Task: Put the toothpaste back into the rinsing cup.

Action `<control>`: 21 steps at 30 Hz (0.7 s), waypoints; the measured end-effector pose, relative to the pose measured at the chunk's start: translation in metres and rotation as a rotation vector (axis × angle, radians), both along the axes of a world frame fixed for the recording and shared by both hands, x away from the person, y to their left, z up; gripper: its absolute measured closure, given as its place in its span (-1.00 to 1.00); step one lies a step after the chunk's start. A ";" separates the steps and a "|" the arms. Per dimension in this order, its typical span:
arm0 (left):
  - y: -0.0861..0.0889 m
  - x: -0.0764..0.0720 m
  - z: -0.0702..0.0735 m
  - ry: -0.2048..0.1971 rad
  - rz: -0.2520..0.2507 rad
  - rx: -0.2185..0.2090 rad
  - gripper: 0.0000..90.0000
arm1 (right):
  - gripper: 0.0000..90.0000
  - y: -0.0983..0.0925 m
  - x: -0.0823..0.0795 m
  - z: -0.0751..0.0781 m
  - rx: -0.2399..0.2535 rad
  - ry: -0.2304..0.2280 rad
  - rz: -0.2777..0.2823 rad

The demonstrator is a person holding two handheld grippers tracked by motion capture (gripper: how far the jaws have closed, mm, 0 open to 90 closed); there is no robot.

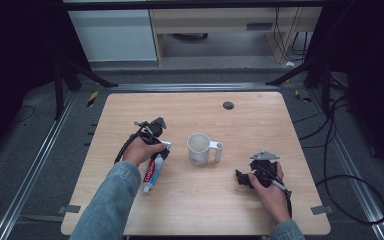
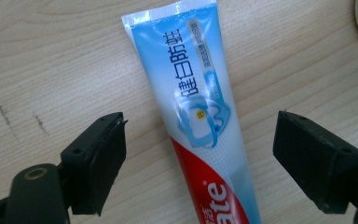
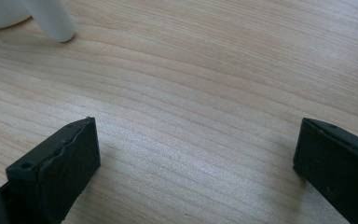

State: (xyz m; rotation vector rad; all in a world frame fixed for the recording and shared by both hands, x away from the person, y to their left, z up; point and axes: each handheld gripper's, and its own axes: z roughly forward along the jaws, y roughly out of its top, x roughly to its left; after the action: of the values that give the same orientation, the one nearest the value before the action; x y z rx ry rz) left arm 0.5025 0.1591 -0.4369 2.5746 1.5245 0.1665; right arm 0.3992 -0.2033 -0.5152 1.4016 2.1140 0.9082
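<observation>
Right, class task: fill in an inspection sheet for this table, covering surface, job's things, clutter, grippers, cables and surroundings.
Surface: light wooden table, dark round grommet near far edge.
Job's things: Colgate toothpaste tube lying flat; white mug upright, handle toward the right gripper.
Clutter: nothing seen.
Grippers: left gripper open, straddling the tube; right gripper open over bare wood.
Cables: black cables on floor at right.
Surroundings: grey floor, cabinets behind.

From my feed there's a light wood table (image 1: 260, 115) with a dark round grommet (image 1: 228, 105) near its far edge, black cables (image 1: 330, 150) trailing on the grey floor (image 1: 30, 150), pale cabinets (image 1: 112, 35) behind.
</observation>
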 end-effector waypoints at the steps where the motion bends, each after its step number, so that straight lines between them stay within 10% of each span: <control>1: -0.001 0.001 -0.002 0.002 0.002 0.008 -0.61 | -0.99 0.000 0.000 0.000 -0.001 0.000 0.001; 21: -0.016 0.008 -0.020 0.044 0.031 0.057 -0.38 | -0.99 0.000 0.000 0.000 -0.001 0.004 -0.002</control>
State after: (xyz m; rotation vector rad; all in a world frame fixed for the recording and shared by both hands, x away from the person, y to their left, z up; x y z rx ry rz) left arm 0.5103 0.1435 -0.4566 2.6163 1.5987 0.1604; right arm 0.3989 -0.2033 -0.5150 1.4052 2.1152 0.9039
